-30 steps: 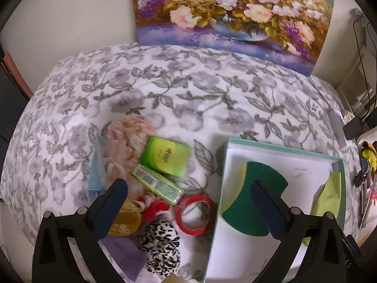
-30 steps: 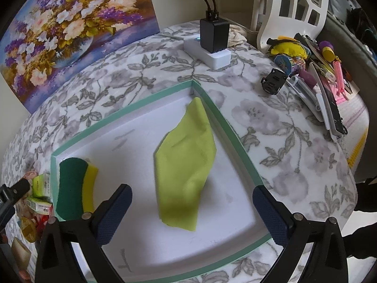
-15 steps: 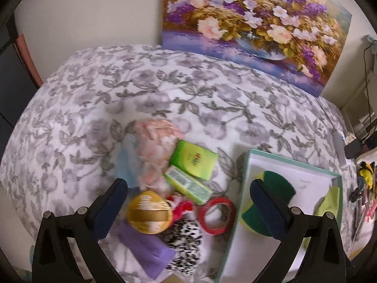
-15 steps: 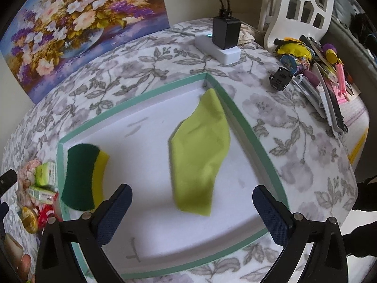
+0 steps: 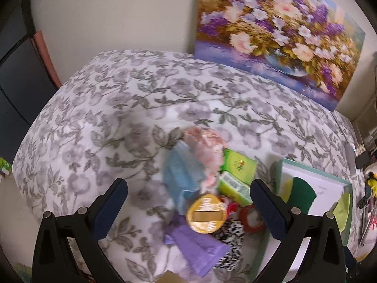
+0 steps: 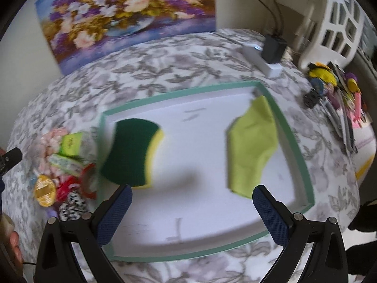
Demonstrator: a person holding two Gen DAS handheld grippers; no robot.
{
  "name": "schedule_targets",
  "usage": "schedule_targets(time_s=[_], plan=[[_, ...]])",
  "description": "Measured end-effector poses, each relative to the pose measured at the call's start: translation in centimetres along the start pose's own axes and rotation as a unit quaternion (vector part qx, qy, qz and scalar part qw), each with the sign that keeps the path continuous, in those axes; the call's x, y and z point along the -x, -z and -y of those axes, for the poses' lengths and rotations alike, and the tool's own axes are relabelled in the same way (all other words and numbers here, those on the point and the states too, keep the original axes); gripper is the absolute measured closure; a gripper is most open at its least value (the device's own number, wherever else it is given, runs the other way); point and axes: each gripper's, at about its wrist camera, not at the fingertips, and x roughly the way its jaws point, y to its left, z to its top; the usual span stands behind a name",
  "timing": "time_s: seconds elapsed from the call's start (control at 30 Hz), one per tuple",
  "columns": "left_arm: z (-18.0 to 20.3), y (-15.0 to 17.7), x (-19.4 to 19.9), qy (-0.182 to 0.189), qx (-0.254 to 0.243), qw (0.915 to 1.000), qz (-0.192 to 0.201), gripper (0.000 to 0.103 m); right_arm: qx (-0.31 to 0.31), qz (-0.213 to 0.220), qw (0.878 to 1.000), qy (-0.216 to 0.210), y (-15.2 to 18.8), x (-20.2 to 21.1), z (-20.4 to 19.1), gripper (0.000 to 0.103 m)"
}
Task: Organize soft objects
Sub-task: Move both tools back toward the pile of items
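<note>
Sponge (image 6: 132, 151) and green cloth (image 6: 253, 148) lie apart in the white tray (image 6: 295, 146) on a flowered tablecloth (image 5: 146, 99), a flower painting (image 5: 278, 30) against the wall behind. Both the left gripper (image 5: 188, 202) and right gripper (image 6: 192, 208) hang wide open, empty (the pile (image 5: 207, 188) beside the tray is blurred).

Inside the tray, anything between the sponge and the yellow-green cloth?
Nothing. In the right wrist view the stretch of white tray floor between the sponge and the cloth is bare apart from faint scuff marks and a shadow.
</note>
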Motion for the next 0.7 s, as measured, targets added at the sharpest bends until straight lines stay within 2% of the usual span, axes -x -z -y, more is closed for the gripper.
schedule_targets(time_s=[0.27,0.43,0.57,0.7], plan=[[-4.2,0.5,-0.2,0.004,0.038,0.9990,-0.021,0.000,0.044,0.008,0.998,-0.053,1.1,1.2,-5.5,0.000],[-6.0,1.5,-1.6,0.002,0.052,0.9968,-0.060,0.000,0.068,-0.006,0.994,-0.091,2.1,1.0,-9.0,0.000],[-6.8,2.6,-3.5,-0.010,0.064,0.9925,-0.104,0.000,0.077,-0.019,0.992,-0.103,2.9,0.7,-10.8,0.000],[-7.0,3.2,-4.6,0.007,0.077,0.9884,-0.130,0.000,0.093,-0.032,0.991,-0.094,3.8,0.3,-12.1,0.000]])
